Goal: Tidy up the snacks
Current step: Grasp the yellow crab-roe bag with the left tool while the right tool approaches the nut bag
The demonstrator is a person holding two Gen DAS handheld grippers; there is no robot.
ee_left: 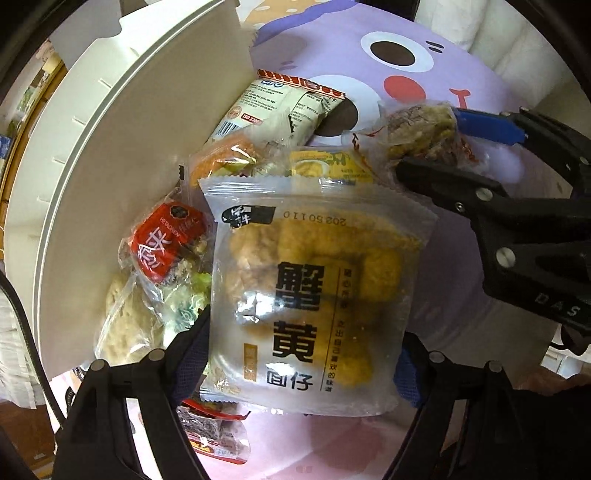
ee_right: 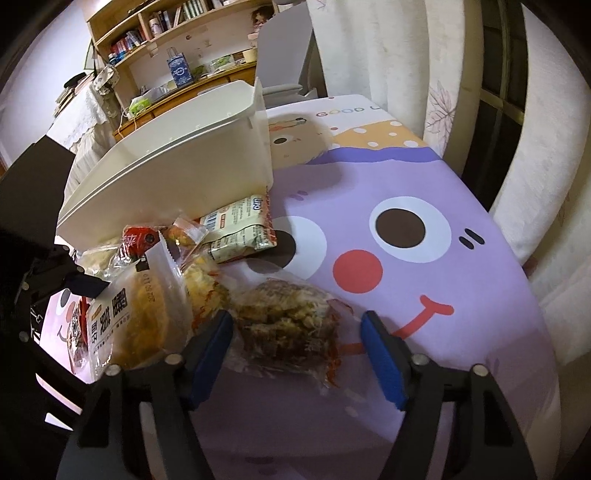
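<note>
My left gripper is shut on a clear packet of golden crab-roe snack, lifted above the pile beside the white bin. The same packet shows in the right wrist view. My right gripper is open, its blue pads on either side of a clear packet of brown-green snack lying on the purple cloth. That packet and the right gripper also show in the left wrist view. A red-labelled packet, a beige wafer pack and an orange packet lie by the bin.
The white bin stands at the table's left. The purple cartoon tablecloth covers the table, with white curtains behind and a bookshelf at the far left. Another red packet lies under my left gripper.
</note>
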